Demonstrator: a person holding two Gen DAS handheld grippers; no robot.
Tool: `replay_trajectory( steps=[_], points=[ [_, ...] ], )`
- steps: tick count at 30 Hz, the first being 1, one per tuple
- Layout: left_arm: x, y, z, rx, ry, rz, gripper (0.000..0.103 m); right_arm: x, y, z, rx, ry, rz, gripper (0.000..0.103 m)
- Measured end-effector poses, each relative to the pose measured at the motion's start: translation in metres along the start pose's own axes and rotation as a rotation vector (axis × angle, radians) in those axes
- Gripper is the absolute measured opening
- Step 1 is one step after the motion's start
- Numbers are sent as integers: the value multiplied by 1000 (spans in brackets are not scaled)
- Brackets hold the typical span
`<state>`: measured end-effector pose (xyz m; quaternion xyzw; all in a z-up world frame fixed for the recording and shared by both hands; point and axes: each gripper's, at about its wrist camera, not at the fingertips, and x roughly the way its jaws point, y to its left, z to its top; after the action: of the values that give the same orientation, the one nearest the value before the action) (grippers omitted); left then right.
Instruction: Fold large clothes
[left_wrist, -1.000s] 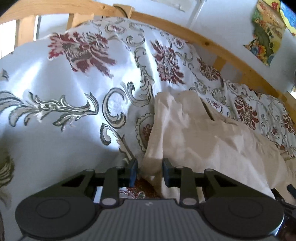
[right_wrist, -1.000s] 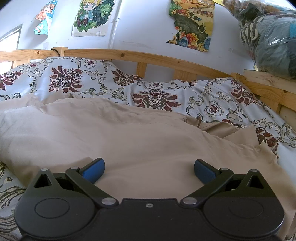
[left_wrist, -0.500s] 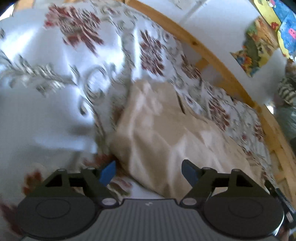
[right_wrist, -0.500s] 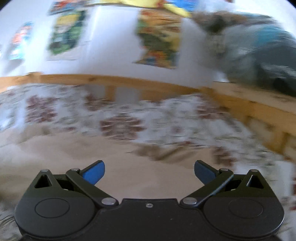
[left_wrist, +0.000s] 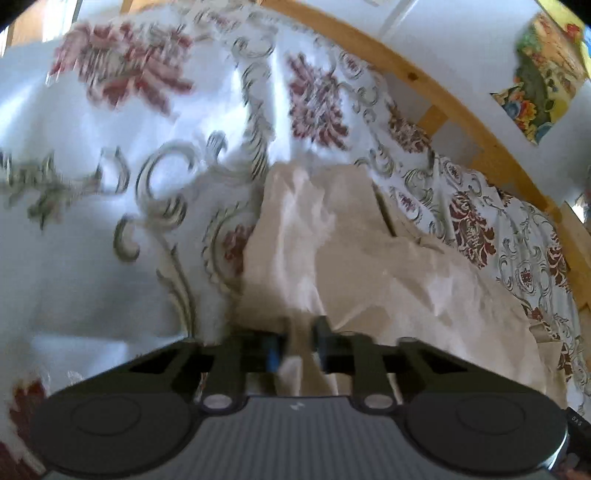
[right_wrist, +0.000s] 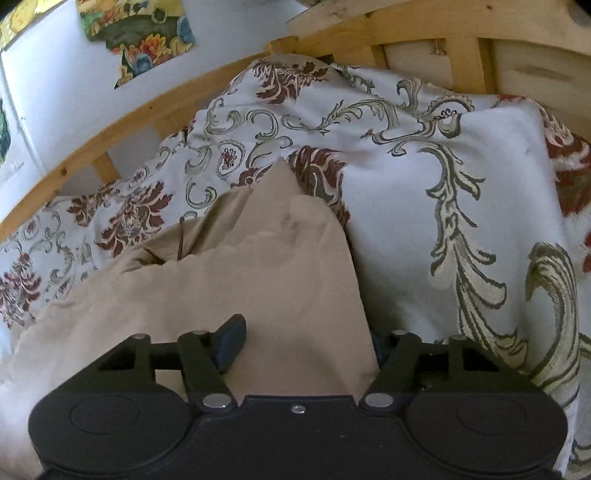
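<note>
A large beige garment (left_wrist: 369, 258) lies crumpled on a floral bedspread (left_wrist: 92, 240). My left gripper (left_wrist: 298, 343) is at the garment's near left edge; its jaws are closing and a pinch of the beige cloth stands between the pads. In the right wrist view the same garment (right_wrist: 258, 266) runs from a far corner down to my right gripper (right_wrist: 306, 345). Its jaws are closing too, still well apart. One finger (right_wrist: 231, 343) rests on top of the cloth, and the cloth's right edge half hides the other.
The bedspread (right_wrist: 406, 221) bulges over a pillow to the right of the garment. A wooden bed rail (left_wrist: 443, 99) curves behind the bed, seen too in the right wrist view (right_wrist: 92, 155). Colourful posters (right_wrist: 140, 40) hang on the white wall.
The left jaws opened wide at the garment's edge, then closed on a pinch of cloth. The right gripper swung and rolled right to the garment's right edge, and its jaws narrowed from fully wide.
</note>
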<state>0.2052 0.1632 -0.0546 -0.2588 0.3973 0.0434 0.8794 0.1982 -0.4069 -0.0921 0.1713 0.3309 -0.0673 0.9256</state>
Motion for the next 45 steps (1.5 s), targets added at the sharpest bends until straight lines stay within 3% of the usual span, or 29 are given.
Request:
replay_trajectory(
  steps=[2, 4, 8, 15, 19, 22, 23, 24, 25, 26, 28, 30, 34, 37, 40, 42, 45],
  points=[
    [-11, -12, 2, 64, -68, -11, 5, 1, -1, 0, 21, -7, 11, 24],
    [-25, -18, 7, 85, -127, -24, 3, -3, -3, 1, 46, -21, 38, 13],
    [-56, -6, 12, 30, -214, -41, 2, -15, 8, 3, 18, -28, 103, 8],
    [-88, 48, 17, 23, -248, 58, 2, -27, 54, -9, -64, 40, 239, 8],
    [-77, 63, 20, 4, -197, 48, 3, -21, 73, -21, -138, 66, 171, 29],
    [-70, 64, 18, -18, -190, 46, 11, -27, 79, -24, -174, 29, 148, 39],
    [-68, 66, 18, -34, -186, 43, 21, -30, 82, -25, -189, 5, 132, 54],
    [-67, 68, 16, -52, -182, 36, 38, -34, 84, -27, -209, -33, 110, 63],
    [-65, 71, 15, -79, -180, 32, 46, -39, 88, -28, -233, -76, 89, 79],
    [-65, 73, 13, -98, -181, 28, 57, -46, 92, -31, -268, -127, 68, 86],
    [-62, 80, 10, -134, -173, 15, 63, -54, 105, -36, -338, -214, 37, 90],
    [-56, 86, 7, -160, -166, -1, 67, -64, 126, -46, -426, -301, 31, 101],
    [-51, 83, 7, -165, -178, -17, 77, -67, 182, -65, -562, -355, 119, 102],
    [-47, 74, 6, -132, -182, 28, 66, -53, 228, -84, -652, -335, 172, 102],
    [-47, 71, 6, -143, -187, 45, 39, -34, 263, -103, -746, -298, 167, 102],
    [-49, 68, 7, -135, -183, 32, 12, -23, 273, -113, -771, -265, 151, 101],
    [-63, 49, 7, -5, -238, -7, 4, -9, 272, -122, -737, -194, 151, 101]
  ],
)
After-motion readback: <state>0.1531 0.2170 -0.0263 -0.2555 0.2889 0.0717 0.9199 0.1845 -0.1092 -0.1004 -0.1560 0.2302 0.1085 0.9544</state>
